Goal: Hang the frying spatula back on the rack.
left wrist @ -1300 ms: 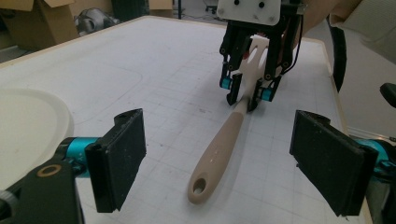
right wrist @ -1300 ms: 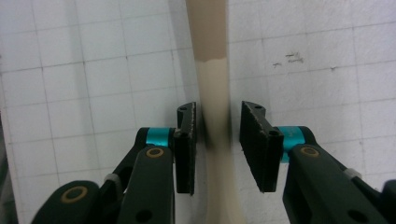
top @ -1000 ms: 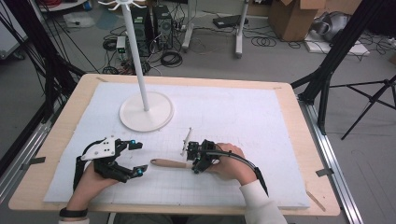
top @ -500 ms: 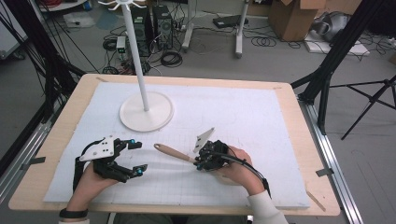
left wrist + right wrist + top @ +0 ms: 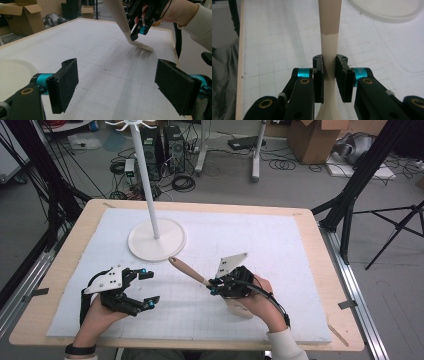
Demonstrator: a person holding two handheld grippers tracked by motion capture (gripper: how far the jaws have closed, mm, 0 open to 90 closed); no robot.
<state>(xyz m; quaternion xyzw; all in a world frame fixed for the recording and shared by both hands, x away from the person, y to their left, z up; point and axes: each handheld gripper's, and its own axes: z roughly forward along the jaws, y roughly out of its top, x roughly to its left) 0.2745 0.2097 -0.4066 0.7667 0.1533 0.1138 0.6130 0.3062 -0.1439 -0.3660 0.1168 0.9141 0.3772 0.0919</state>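
— Report your right gripper [image 5: 216, 287].

— Its jaws are clamped on the neck of a spatula [image 5: 200, 278], on the pale part just below where the handle turns brown. In the right gripper view the spatula [image 5: 329, 30] runs straight up between my pads [image 5: 319, 80]; its top is cut off by the frame, and so is the blade at the bottom.

— Where is the spatula on the table [image 5: 310, 240]?

— In the high view the brown handle points up and left toward the base of the white stand [image 5: 156, 239], its tip near the rim but I cannot tell whether it touches. The blade end sits under my right hand [image 5: 260, 300] (mostly hidden there). In the left gripper view the pale blade [image 5: 141, 45] meets the white mat [image 5: 100, 62], with the handle slanting up out of frame.

— And the left gripper [image 5: 148, 287]?

— Spread wide, holding nothing, low over the mat, well apart from the spatula. Whether it rests on the mat I cannot make out.

— The stand's top?

— Cut off at the upper edge; only a few hooks are visible.
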